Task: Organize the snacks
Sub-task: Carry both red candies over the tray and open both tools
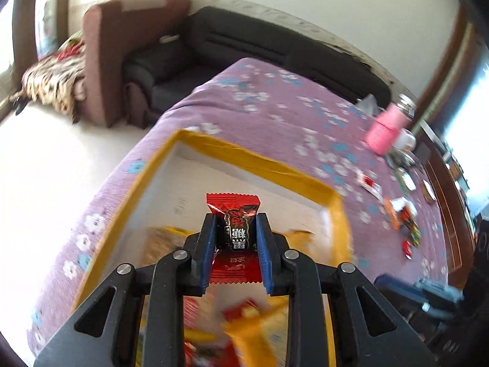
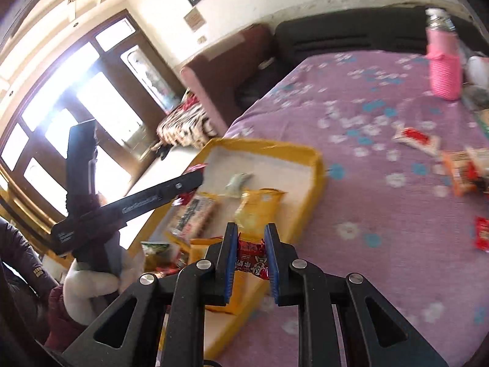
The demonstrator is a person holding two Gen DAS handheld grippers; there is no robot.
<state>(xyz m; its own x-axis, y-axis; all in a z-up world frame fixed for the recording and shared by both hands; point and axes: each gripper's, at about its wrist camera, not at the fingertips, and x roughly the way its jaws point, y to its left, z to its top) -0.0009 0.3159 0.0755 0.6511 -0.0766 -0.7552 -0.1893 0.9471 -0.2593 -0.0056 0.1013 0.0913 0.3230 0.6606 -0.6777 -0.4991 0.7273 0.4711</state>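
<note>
In the left wrist view, we have the left gripper point(image 1: 235, 232) clamped on a red candy point(image 1: 233, 214) whose long axis runs along the fingers, and it hangs directly above the yellow-rimmed box point(image 1: 244, 156), over bare floor toward its far wall. In the right wrist view, our right gripper point(image 2: 251, 255) pinches a second red candy point(image 2: 251, 258) crosswise, over the box's near right rim point(image 2: 316, 183), so we judge the left hand nearer the drop.
</note>
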